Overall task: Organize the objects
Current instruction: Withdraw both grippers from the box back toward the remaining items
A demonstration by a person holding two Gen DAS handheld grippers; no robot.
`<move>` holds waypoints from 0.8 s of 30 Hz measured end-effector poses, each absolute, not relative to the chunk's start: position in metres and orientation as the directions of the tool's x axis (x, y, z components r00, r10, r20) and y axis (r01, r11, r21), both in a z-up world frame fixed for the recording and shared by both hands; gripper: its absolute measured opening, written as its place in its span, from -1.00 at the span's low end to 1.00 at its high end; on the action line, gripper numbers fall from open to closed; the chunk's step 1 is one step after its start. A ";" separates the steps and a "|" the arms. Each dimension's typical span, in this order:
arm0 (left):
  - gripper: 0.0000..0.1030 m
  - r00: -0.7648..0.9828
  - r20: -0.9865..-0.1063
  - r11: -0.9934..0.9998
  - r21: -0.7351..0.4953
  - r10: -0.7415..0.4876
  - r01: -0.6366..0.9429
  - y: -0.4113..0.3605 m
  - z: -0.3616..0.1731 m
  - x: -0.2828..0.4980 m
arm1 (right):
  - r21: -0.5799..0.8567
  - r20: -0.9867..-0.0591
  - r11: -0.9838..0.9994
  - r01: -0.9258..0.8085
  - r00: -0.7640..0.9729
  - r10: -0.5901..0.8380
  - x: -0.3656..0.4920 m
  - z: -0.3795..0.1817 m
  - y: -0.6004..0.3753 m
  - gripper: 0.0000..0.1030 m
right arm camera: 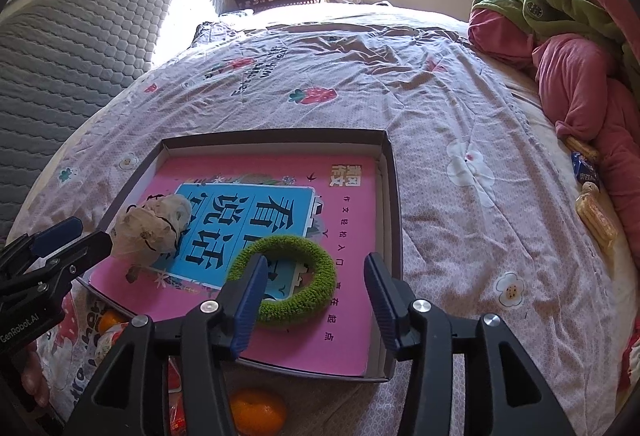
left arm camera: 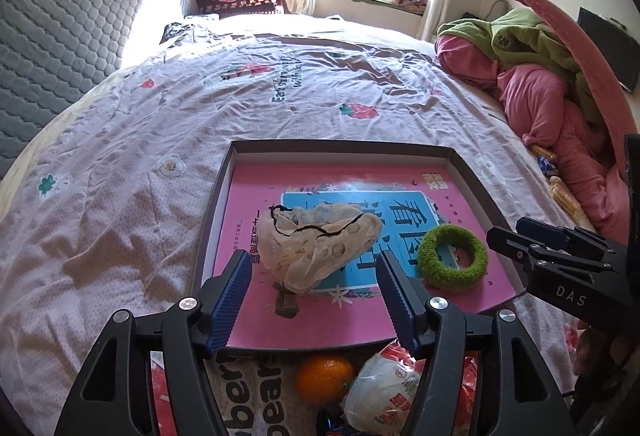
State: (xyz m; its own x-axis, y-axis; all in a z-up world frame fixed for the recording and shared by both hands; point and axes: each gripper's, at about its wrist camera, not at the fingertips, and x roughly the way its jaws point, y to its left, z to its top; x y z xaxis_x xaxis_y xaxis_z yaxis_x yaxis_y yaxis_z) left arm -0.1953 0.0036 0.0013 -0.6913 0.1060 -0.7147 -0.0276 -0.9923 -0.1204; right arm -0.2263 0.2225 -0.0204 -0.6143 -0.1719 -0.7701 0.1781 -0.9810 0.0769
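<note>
On the bed covered by a pale pink quilt printed with strawberries and flowers [left arm camera: 120, 228] lies a shallow dark cardboard box tray [left arm camera: 344, 147], its floor taken up by a pink book with a blue panel of large Chinese characters [left arm camera: 312, 320]. At the left of that book sits a crumpled cream gauze hair scrunchie with a thin black cord across it [left arm camera: 316, 242]; the left gripper [left arm camera: 314, 296] hovers just near of it, its blue ribbed fingers [left arm camera: 230, 304] spread wide apart and holding nothing, one to each side of the scrunchie. To the right on the same book lies a fuzzy green ring-shaped hair tie [right arm camera: 286, 278], apart from the cream one. The right gripper [right arm camera: 316, 300] stands over it with fingers apart and empty; its left finger [right arm camera: 250, 304] crosses the ring's near-left edge, though contact cannot be told, while the other finger stands to the right of it. Near of the tray, on the quilt, rest a small orange mandarin [left arm camera: 324, 378] and, just to its right, a white snack packet with red print [left arm camera: 384, 392]. At the far right edge of the bed is a heap of pink and green bedding [right arm camera: 576, 75]
</note>
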 end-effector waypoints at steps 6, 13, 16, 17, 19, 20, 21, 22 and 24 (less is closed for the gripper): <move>0.29 -0.692 -0.714 -0.993 -0.119 0.100 -0.021 0.004 0.004 -0.180 | 0.083 -0.755 -0.977 0.196 -0.628 -0.189 -0.218 -0.012 0.222 0.00; 0.29 -0.689 -0.718 -0.993 -0.113 0.097 -0.022 0.008 0.009 -0.157 | 0.087 -0.734 -0.970 0.227 -0.644 -0.216 -0.204 -0.002 0.219 0.10; 0.29 -0.690 -0.718 -0.995 -0.100 0.089 -0.023 0.011 0.010 -0.147 | 0.087 -0.725 -0.966 0.244 -0.649 -0.230 -0.196 0.003 0.218 0.11; 0.29 -0.691 -0.718 -0.995 -0.097 0.086 -0.023 0.012 0.010 -0.144 | 0.087 -0.721 -0.965 0.249 -0.652 -0.233 -0.193 0.004 0.218 0.12; 0.29 -0.689 -0.719 -0.995 -0.097 0.085 -0.022 0.014 0.012 -0.139 | 0.086 -0.715 -0.961 0.261 -0.656 -0.242 -0.186 0.007 0.216 0.13; 0.29 -0.691 -0.718 -0.995 -0.098 0.087 -0.023 0.015 0.012 -0.136 | 0.085 -0.711 -0.960 0.266 -0.659 -0.245 -0.183 0.009 0.215 0.14; 0.29 -0.691 -0.718 -0.995 -0.096 0.086 -0.024 0.016 0.012 -0.134 | 0.085 -0.707 -0.959 0.271 -0.662 -0.249 -0.180 0.010 0.215 0.15; 0.29 -0.691 -0.718 -0.996 -0.091 0.084 -0.027 0.018 0.013 -0.132 | 0.085 -0.704 -0.957 0.276 -0.663 -0.254 -0.176 0.012 0.214 0.15; 0.29 -0.691 -0.719 -0.996 -0.080 0.078 -0.028 0.021 0.013 -0.126 | 0.085 -0.696 -0.955 0.286 -0.668 -0.262 -0.170 0.015 0.214 0.15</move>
